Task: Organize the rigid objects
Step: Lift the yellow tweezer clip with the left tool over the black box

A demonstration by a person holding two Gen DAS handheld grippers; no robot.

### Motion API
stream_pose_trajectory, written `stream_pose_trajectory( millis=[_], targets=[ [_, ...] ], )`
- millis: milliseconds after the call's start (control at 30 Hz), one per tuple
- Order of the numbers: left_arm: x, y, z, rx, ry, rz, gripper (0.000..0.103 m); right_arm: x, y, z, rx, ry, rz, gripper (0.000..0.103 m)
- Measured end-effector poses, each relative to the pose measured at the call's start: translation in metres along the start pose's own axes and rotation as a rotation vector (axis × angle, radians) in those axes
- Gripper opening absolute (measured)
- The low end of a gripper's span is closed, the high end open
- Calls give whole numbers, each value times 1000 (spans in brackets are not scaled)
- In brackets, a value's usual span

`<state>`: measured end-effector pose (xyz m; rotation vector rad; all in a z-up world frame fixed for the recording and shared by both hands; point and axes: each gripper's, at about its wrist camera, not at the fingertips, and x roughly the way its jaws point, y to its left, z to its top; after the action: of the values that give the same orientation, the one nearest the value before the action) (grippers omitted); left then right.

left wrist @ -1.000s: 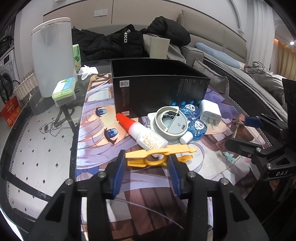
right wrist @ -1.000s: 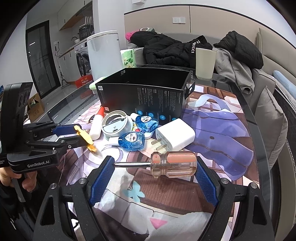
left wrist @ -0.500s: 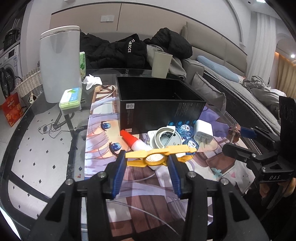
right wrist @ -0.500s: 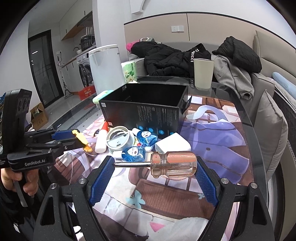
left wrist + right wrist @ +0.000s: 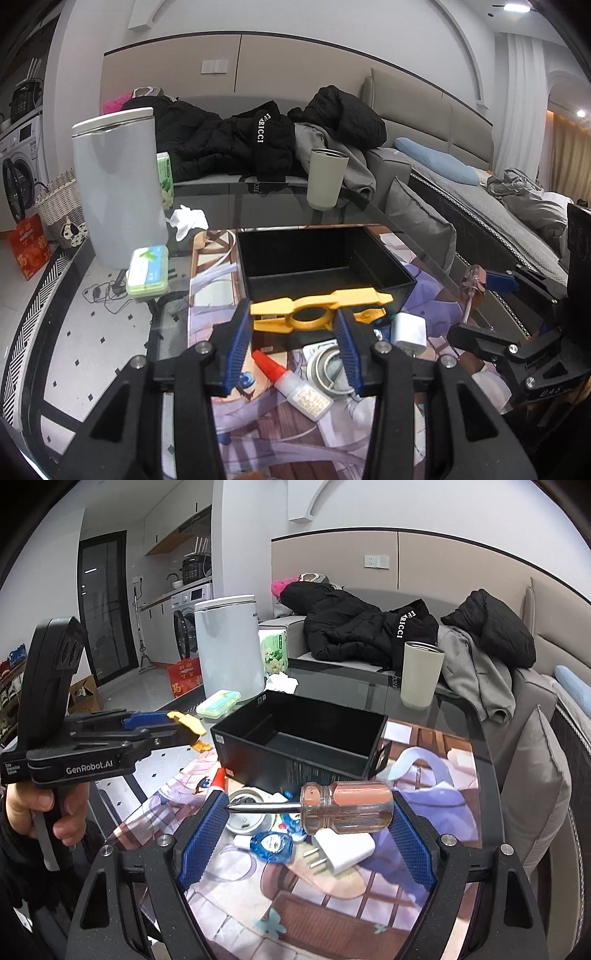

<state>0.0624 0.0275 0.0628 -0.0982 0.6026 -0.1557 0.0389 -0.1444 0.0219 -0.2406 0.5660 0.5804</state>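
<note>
We are lifting both loads off the mat: over the last second the left gripper, clamped narrow on the yellow clip, and the right gripper, pinching the screwdriver end to end across a wider gap, are both rising, and the black box is now showing its inside. That is putting us about ready to drop both in. The box is looking empty, though its near corner is hidden. The glue, charger, round lid and blue packets are still lying on the mat beside it
</note>
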Motion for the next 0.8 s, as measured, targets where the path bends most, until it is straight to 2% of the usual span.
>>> stream_pose_trajectory(
  millis=[300, 433, 800],
  targets=[
    [31, 5, 30, 11, -22, 33, 43, 25, -25, 35, -11, -10, 8, 86],
    [43, 9, 43, 8, -37, 22, 43, 40, -34, 46, -15, -8, 18, 86],
    [79, 12, 55, 24, -38, 20, 43, 84, -46, 67, -39, 24, 26, 86]
  ],
)
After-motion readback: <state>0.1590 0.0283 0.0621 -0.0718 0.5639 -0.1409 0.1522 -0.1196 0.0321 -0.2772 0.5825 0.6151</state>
